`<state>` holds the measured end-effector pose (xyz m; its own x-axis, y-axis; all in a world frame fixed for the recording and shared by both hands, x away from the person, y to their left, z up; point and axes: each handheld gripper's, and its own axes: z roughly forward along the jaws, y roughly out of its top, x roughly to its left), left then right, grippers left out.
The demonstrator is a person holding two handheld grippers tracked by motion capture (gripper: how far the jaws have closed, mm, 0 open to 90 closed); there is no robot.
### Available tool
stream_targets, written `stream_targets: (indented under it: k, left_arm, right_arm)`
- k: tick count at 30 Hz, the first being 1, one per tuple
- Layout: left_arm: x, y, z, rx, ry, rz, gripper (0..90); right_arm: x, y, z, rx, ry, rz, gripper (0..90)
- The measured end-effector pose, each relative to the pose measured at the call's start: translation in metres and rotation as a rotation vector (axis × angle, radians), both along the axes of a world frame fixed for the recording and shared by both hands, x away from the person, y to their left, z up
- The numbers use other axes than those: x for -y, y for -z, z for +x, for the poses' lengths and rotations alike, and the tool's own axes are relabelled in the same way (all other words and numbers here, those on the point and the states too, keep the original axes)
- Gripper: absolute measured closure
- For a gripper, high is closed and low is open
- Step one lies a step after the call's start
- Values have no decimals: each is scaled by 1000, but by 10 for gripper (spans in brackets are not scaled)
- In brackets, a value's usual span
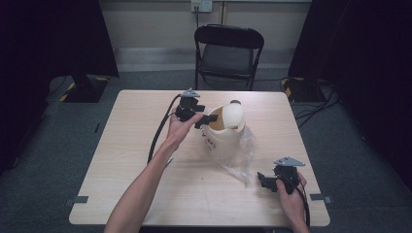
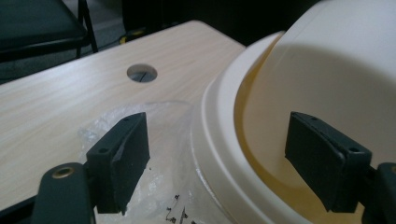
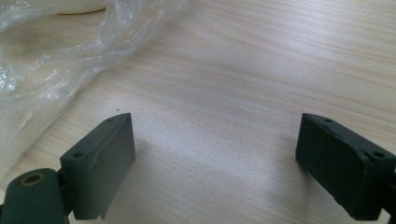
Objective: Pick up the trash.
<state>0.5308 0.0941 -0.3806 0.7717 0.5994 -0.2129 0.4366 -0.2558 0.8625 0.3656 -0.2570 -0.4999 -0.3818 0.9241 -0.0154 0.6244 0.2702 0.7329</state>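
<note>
A cream bin [image 1: 221, 141] with a domed swing lid [image 1: 231, 115] stands in the middle of the wooden table [image 1: 145, 179]. Clear plastic bag [image 1: 243, 158] hangs loose on its right side. My left gripper [image 1: 206, 120] is open at the bin's top edge. In the left gripper view it [image 2: 217, 158] straddles the bin's rim [image 2: 210, 140], one jaw outside over the plastic [image 2: 163, 126], the other against the tilted lid [image 2: 336, 60]. My right gripper [image 1: 262, 179] rests open near the front right, with bare table between its jaws [image 3: 215, 163] and the bag [image 3: 56, 60] off to its left.
A black folding chair [image 1: 228, 51] stands behind the table's far edge. A round cable hole [image 2: 142, 73] is cut in the tabletop beyond the bin. Black stands and cables lie on the floor at both far corners.
</note>
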Motion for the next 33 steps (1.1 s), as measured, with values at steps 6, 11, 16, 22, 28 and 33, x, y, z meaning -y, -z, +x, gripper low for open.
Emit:
stream_targets:
  k: [6,11,16,22,28,33]
  left_arm:
    - [-40,-13,-15,25,-29,-39,208]
    - [-69,-19,-25,39,-62,-57,197]
    - [-101,-14,-48,46,-70,-29,196]
    - [-127,4,-69,12,-91,-8,174]
    - [-151,33,-93,-39,-108,55,185]
    - [-167,54,-112,-53,-142,79,188]
  right_arm:
    - [0,0,0,0,0,0,110]
    - [0,0,0,1,1,0,110]
    - [0,0,0,0,0,0,110]
    - [0,0,0,0,1,0,110]
    - [0,0,0,2,1,-2,108]
    - [0,0,0,1,1,-2,108]
